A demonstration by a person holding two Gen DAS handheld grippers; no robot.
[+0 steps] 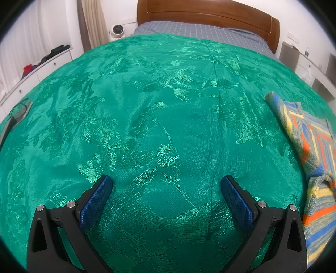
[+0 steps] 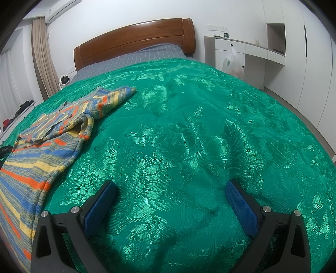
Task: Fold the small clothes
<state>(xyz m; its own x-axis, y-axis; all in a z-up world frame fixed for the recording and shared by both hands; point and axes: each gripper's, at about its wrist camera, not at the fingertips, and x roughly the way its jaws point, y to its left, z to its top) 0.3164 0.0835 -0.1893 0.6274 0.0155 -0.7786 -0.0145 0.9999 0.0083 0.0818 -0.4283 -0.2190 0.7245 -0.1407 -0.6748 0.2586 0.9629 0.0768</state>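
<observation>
Striped sweater (image 2: pixel 48 134): rumpled on bedspread (image 2: pixel 189 147), lying between both tools for reach.
Left hand-held gripper (image 1: pixel 166 197): spread, empty.
Right hand-held gripper (image 2: pixel 171 201): spread, empty, ready to grasp.

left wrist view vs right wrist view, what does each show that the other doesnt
Only the left wrist view shows the open left gripper and a dark device at the cover's left edge. Only the right wrist view shows the open right gripper, a plastic bag hanging on white cabinets, and an air conditioner. Both show the striped sweater on the green cover, the headboard, a small fan and a curtain.
</observation>
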